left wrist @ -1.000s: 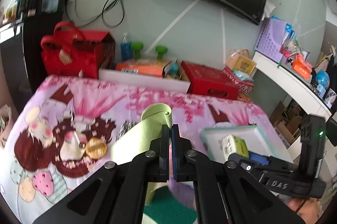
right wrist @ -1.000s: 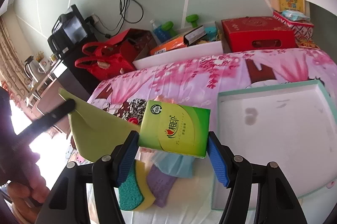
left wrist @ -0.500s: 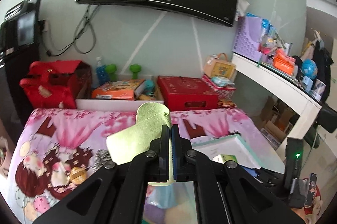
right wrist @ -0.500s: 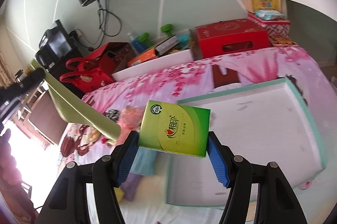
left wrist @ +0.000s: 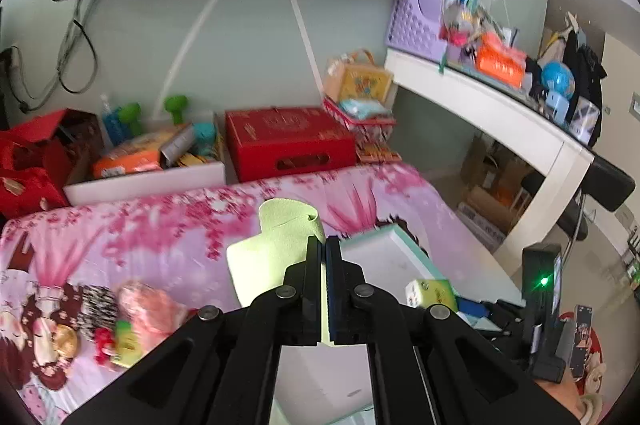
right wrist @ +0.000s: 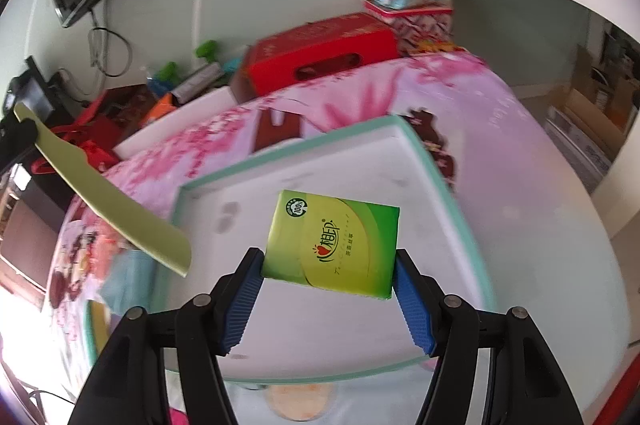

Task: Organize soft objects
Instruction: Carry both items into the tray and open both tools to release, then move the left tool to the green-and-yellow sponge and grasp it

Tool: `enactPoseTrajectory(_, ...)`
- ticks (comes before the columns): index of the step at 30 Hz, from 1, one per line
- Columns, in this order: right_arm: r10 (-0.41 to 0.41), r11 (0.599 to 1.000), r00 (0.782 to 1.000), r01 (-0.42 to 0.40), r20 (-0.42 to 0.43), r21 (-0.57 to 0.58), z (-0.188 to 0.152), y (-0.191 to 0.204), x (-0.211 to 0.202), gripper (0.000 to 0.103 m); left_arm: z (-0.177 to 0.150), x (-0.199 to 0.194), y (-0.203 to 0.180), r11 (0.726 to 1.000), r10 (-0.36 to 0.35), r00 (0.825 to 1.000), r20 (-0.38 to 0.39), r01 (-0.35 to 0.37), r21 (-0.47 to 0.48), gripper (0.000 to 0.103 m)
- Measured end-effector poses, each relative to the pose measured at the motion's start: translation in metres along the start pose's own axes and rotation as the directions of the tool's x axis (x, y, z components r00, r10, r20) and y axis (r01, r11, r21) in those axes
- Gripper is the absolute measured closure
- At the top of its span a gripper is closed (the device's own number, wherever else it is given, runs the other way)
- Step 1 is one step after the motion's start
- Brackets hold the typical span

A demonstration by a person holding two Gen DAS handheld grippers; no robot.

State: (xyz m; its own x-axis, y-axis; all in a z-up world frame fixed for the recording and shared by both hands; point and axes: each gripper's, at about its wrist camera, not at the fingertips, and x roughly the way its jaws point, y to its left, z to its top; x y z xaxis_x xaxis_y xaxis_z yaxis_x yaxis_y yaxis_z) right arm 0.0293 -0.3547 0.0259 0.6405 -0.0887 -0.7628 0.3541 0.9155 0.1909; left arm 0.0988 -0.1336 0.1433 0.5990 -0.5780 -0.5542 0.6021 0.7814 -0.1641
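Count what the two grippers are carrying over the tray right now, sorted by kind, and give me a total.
Green tissue pack, in the right gripper: 1
Light green cloth sheet, in the left gripper: 1
Total: 2, both at the white tray.

Green tissue pack (right wrist: 334, 241): round "100%" seal at top corner, Chinese brand characters, possibly "相印", smaller print illegible

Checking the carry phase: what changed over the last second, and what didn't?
Both grippers swung toward the white tray. The tissue pack in the right gripper went from beside the tray to over its floor. The green cloth in the left gripper went from over the bedspread to the tray's edge. Both grips unchanged; nothing released.
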Motion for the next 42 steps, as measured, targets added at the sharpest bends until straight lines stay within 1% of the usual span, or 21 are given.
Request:
enactPoseTrajectory(5,-0.048,0.999,0.998,0.048,-0.031,-0.001,-0.003,-0.021,0.013,0.035,-0.013,0.04,-0.018,1.0,-0.014,0.997,-0.075,0.014,0.001,0.102)
enactPoseTrajectory(8,-0.059,0.998,0.997,0.059,-0.051,-0.008,-0.008,-0.026,0.023,0.035,-0.026,0.066,-0.027,1.0,0.002,0.992,-0.125,-0.001,0.009,0.102)
enactPoseTrajectory(12,-0.07,0.997,0.994,0.069,-0.078,-0.022,-0.014,-0.027,0.038,0.035,-0.048,0.099,-0.033,0.999,0.036,0.98,-0.197,-0.031,0.028,0.102)
enactPoseTrajectory(14,-0.072,0.997,0.993,0.07,-0.089,-0.028,-0.017,-0.027,0.044,0.035,-0.061,0.115,-0.034,0.998,0.059,0.97,-0.235,-0.051,0.042,0.102)
enactPoseTrajectory(17,-0.087,0.995,0.992,0.083,-0.091,-0.048,-0.019,-0.025,0.051,0.035,-0.076,0.131,-0.03,0.997,0.077,0.957,-0.281,-0.069,0.04,0.102)
enactPoseTrajectory(22,-0.111,0.992,0.99,0.105,-0.083,-0.076,-0.018,-0.021,0.053,0.035,-0.098,0.152,-0.016,0.993,0.117,0.922,-0.37,-0.117,0.02,0.102)
enactPoseTrajectory(24,-0.12,0.99,0.989,0.114,-0.083,-0.081,-0.018,-0.019,0.054,0.035,-0.104,0.156,-0.014,0.992,0.123,0.912,-0.392,-0.128,0.013,0.101)
enactPoseTrajectory(28,-0.126,0.989,0.988,0.119,-0.085,-0.087,-0.017,-0.018,0.053,0.034,-0.109,0.154,-0.014,0.993,0.113,0.909,-0.401,-0.12,0.007,0.101)
enactPoseTrajectory(29,-0.126,0.989,0.988,0.118,-0.084,-0.087,-0.017,-0.018,0.052,0.032,-0.108,0.153,-0.015,0.993,0.112,0.909,-0.402,-0.12,0.005,0.1)
enactPoseTrajectory(30,-0.124,0.989,0.989,0.117,-0.082,-0.089,-0.017,-0.017,0.05,0.028,-0.108,0.152,-0.015,0.993,0.111,0.908,-0.405,-0.121,0.001,0.097)
enactPoseTrajectory(31,-0.124,0.989,0.989,0.117,-0.079,-0.091,-0.017,-0.016,0.049,0.025,-0.108,0.15,-0.015,0.992,0.113,0.907,-0.407,-0.125,-0.004,0.085)
enactPoseTrajectory(32,-0.126,0.988,0.989,0.119,-0.07,-0.095,-0.018,-0.015,0.045,0.019,-0.106,0.149,-0.014,0.992,0.114,0.906,-0.408,-0.129,-0.008,0.074)
enactPoseTrajectory(33,-0.128,0.988,0.99,0.121,-0.063,-0.096,-0.017,-0.014,0.042,0.015,-0.106,0.146,-0.012,0.991,0.118,0.905,-0.408,-0.135,-0.014,0.048)
enactPoseTrajectory(34,-0.127,0.988,0.99,0.122,-0.055,-0.097,-0.017,-0.013,0.038,0.014,-0.106,0.145,-0.012,0.99,0.122,0.905,-0.408,-0.142,-0.017,0.035)
enactPoseTrajectory(35,-0.126,0.988,0.991,0.121,-0.045,-0.098,-0.017,-0.012,0.034,0.013,-0.105,0.143,-0.011,0.989,0.126,0.905,-0.406,-0.147,-0.02,0.035)
enactPoseTrajectory(36,-0.127,0.987,0.991,0.123,-0.04,-0.099,-0.017,-0.011,0.031,0.01,-0.105,0.139,-0.011,0.989,0.123,0.909,-0.399,-0.146,-0.027,0.034)
enactPoseTrajectory(37,-0.131,0.987,0.991,0.127,-0.034,-0.101,-0.017,-0.011,0.027,0.007,-0.105,0.135,-0.011,0.989,0.117,0.914,-0.388,-0.141,-0.034,0.031)
enactPoseTrajectory(38,-0.138,0.985,0.99,0.135,-0.027,-0.105,-0.017,-0.009,0.023,0.0,-0.105,0.13,-0.012,0.99,0.11,0.92,-0.377,-0.135,-0.042,0.027)
enactPoseTrajectory(39,-0.142,0.984,0.99,0.139,-0.02,-0.109,-0.018,-0.008,0.021,0.0,-0.104,0.125,-0.012,0.99,0.104,0.925,-0.366,-0.131,-0.051,0.016)
enactPoseTrajectory(40,-0.147,0.983,0.989,0.145,-0.013,-0.116,-0.019,-0.006,0.017,0.0,-0.104,0.122,-0.012,0.99,0.103,0.928,-0.358,-0.132,-0.057,0.009)
enactPoseTrajectory(42,-0.158,0.98,0.987,0.156,-0.006,-0.127,-0.021,-0.004,0.012,0.0,-0.104,0.114,-0.01,0.987,0.117,0.933,-0.339,-0.147,-0.064,0.008)
